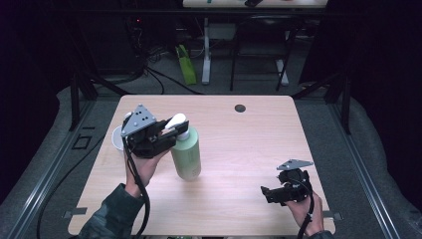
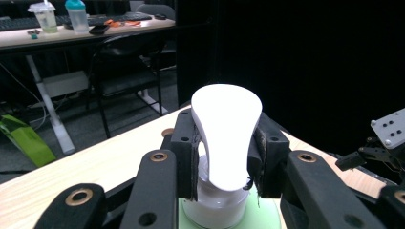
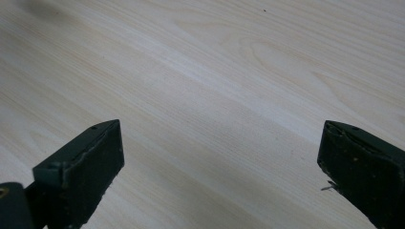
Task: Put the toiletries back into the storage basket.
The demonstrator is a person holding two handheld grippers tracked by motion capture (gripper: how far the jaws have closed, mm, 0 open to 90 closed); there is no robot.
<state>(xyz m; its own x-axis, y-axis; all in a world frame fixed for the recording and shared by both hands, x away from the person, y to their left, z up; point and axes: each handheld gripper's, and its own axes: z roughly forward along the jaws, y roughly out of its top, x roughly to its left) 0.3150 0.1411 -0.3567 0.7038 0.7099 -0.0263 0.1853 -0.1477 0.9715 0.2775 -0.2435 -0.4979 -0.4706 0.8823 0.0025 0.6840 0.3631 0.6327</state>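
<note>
The left gripper point(image 1: 171, 130) is clamped on the white pump head point(image 2: 227, 136) of a pale green bottle point(image 1: 186, 154), its pads pressing the head from both sides, as the left gripper view shows closely. The bottle stands upright on the wooden surface point(image 1: 239, 149), left of the middle and just beside the hand that holds the gripper. Such a bottle is likely rigid plastic with smooth, somewhat slippery walls, and if it is full it will be fairly heavy and top-steady only while upright. The pump head is narrow and may sink or turn under pressure, so a hold there suits pressing or steadying more than lifting; for carrying, the wide green body below the collar looks like the safer place to take it. The right gripper point(image 1: 271, 191) hangs released, jaws well apart over bare wood near the right front of the surface, well apart from the bottle. By count: one bottle with one pump, two grippers, and one white cup-like thing point(image 1: 116, 138) partly hidden behind the left gripper; what it is exactly cannot be told.
</note>
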